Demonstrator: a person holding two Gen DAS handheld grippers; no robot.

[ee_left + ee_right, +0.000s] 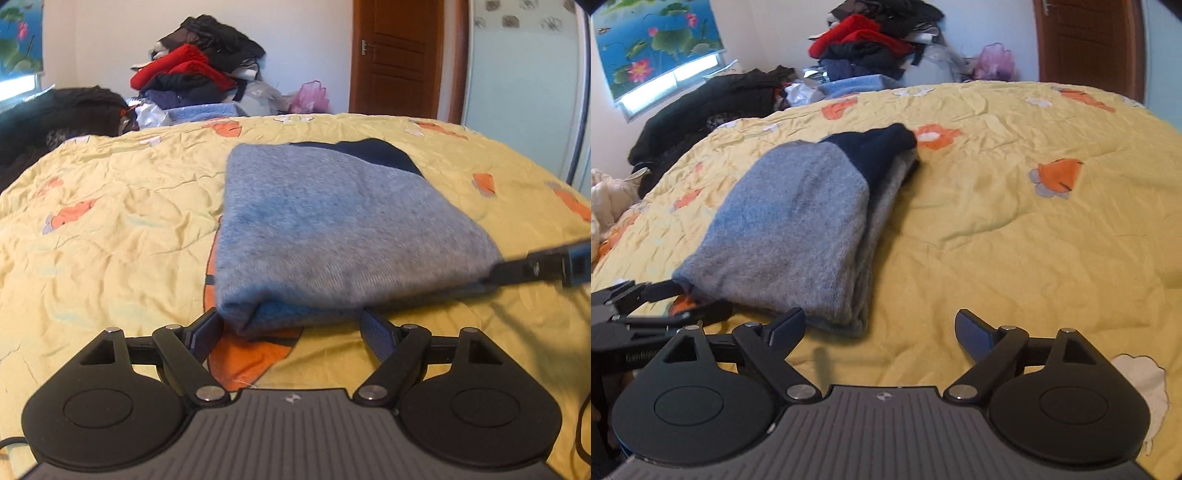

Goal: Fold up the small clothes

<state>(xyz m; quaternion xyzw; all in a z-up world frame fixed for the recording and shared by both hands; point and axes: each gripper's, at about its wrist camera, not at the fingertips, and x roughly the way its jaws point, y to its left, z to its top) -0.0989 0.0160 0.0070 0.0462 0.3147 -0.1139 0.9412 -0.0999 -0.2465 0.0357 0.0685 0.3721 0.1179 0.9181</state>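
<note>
Grey sweater [332, 236] on the bed [110, 229] looks soft, thick, floppy; I'd pinch its stacked near hem at 6 o'clock. Left gripper [293, 325] fingers stand wide, straddling that hem, not clamped; right gripper [881, 328] fingers wide, empty.

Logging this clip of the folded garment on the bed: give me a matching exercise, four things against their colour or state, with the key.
Column one:
1. folded sweater
2. bedspread
3. door
4. right hand-held gripper

Column two:
A. brown wood, behind the bed
B. jaws open, nothing between them
C. grey with a navy part, lying flat
D. yellow with orange flowers

Pairs: 1-C, 2-D, 3-A, 4-B
</note>
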